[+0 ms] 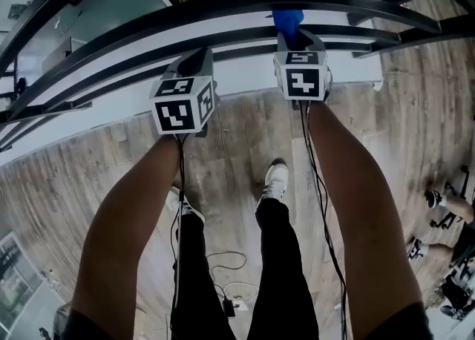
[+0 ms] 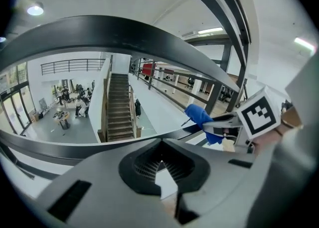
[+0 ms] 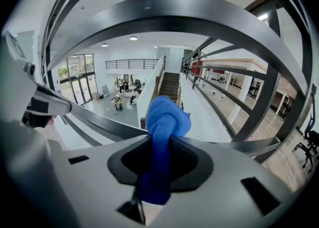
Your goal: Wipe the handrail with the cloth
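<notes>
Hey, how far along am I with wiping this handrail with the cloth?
Done: the cloth is clamped in the right gripper and held up at the handrail. In hand: the cloth sits right at the rail, though contact can't be confirmed. The left gripper is shut and empty. Left: the wiping itself, since nothing shows any stretch already cleaned.

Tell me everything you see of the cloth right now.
The cloth is bright blue, soft and fuzzy-looking, bunched into a rounded wad. The right tongs are shut on its middle; the wad sticks out past the tips and a tail hangs behind. It sits close to the black handrail; contact is unclear.
</notes>
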